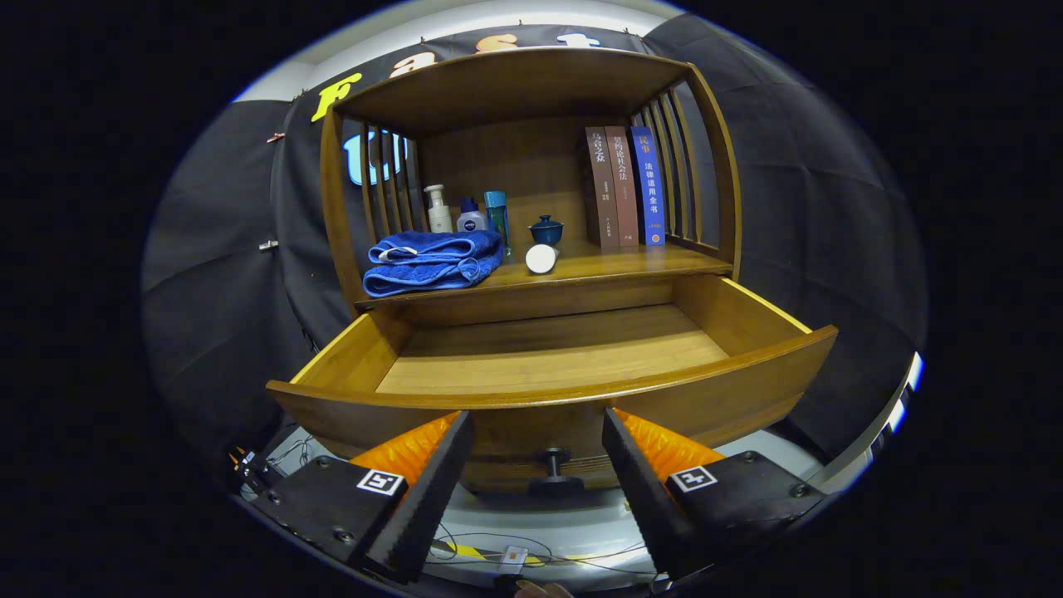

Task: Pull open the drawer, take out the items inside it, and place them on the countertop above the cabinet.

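Hovering gripper — spread, seemingly empty — before drawer

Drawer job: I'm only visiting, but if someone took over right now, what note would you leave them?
Tongs: open, holding nothing, either side of the drawer knob, not touching it.
Drawer: pulled open; what shows of its floor is bare.
Countertop: blue towel, small bottles, a white cylinder on its side, a lidded blue cup, three books.
Left: check the drawer's front corner, hidden behind its front panel.
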### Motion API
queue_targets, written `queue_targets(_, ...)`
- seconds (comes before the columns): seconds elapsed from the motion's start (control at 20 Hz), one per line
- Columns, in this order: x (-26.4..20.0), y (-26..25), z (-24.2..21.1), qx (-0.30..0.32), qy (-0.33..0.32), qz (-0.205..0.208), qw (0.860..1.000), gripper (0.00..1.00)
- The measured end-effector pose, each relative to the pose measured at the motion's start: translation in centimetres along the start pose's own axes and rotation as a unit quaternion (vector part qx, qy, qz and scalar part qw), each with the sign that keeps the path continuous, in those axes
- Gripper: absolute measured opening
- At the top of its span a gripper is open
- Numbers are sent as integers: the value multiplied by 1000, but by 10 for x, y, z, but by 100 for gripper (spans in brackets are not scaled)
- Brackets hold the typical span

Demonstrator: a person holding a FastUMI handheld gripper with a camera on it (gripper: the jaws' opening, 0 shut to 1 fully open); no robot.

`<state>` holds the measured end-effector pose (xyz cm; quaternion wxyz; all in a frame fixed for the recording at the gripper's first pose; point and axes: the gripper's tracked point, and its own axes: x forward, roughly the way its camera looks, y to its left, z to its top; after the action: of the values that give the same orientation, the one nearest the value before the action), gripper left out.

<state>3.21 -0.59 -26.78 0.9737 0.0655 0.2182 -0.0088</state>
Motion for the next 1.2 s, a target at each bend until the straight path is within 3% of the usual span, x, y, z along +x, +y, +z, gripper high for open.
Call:
queue_targets(0.35,11,1,6,1,-6,-3,1000,100)
queue_targets(1.2,127,1,51,-7,4,-9,1000,100)
